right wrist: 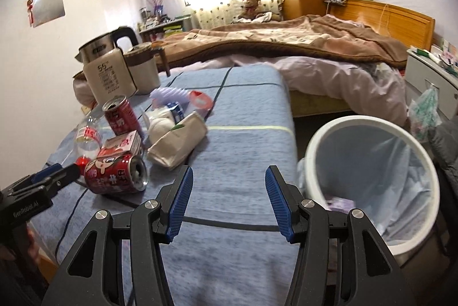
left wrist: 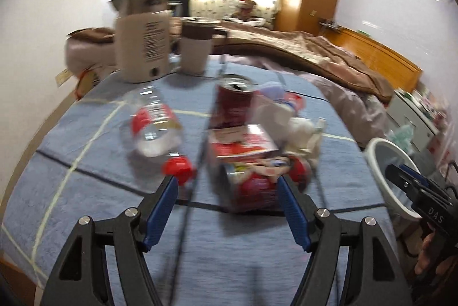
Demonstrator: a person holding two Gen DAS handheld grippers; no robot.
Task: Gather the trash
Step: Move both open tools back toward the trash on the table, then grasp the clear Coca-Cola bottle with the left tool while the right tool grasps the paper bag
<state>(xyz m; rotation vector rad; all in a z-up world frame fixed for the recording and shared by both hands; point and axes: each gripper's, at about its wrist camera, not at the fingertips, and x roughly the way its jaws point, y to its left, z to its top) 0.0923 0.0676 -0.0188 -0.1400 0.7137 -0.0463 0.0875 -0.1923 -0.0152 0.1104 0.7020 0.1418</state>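
Judging by its open top and thin wall, we expect the tipped red can (right wrist: 116,174) on the blue-covered desk (right wrist: 237,157) to be light and easily dented. Our left fingers (left wrist: 227,185) are released, nearing it; right fingers (right wrist: 227,180) are released too. We'd pinch mid-body, gently.

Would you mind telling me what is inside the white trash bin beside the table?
The white trash bin holds a pale blue liner bag, with one purplish piece of trash near the bottom. The near rim hides the rest of the bottom.
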